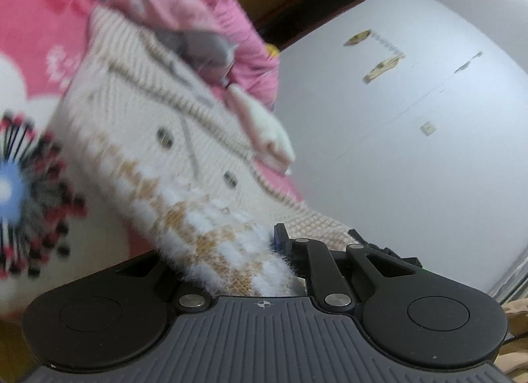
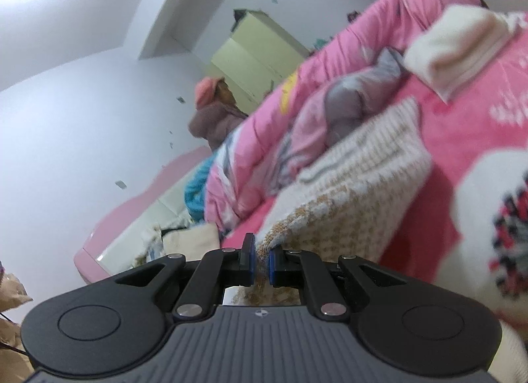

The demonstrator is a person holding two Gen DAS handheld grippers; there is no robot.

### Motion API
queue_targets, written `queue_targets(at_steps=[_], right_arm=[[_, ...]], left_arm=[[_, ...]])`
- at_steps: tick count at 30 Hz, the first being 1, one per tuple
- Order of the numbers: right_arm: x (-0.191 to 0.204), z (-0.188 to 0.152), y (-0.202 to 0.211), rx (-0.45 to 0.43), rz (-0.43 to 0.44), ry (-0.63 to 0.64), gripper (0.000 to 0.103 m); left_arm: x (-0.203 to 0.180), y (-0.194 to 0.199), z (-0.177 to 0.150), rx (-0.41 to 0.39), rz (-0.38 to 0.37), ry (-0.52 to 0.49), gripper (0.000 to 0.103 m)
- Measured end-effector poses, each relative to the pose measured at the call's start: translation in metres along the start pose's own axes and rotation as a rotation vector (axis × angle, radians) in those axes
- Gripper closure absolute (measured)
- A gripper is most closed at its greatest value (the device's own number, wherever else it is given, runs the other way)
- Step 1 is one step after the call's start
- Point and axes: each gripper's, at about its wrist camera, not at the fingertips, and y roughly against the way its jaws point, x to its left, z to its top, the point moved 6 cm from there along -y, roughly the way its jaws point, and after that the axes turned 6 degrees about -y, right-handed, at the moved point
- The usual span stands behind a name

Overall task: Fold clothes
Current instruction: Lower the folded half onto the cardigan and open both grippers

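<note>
The left gripper (image 1: 264, 251) has its fingers clamped on a fuzzy corner of the cream knit cardigan (image 1: 158, 125), and the right gripper (image 2: 262, 262) pinches its other hem corner (image 2: 264, 244). The cardigan stretches away over the pink bed (image 2: 462, 125), its far end beside a rumpled quilt (image 2: 264, 138); bare white wall (image 1: 412, 152) lies beyond the cardigan's edge.
</note>
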Motion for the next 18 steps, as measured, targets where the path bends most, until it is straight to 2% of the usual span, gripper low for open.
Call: queue_targets(at_steps=[10, 18], right_arm=[[0.015, 0.06, -0.034, -0.098, 0.042, 0.033, 0.095], [0.001, 0.107, -0.076, -0.131, 0.063, 0.045, 0.095]], left_arm=[[0.005, -0.008, 0.06, -0.083, 0.014, -0.063, 0.093], [0.024, -0.03, 0.104, -0.114, 0.058, -0.107, 0.093]])
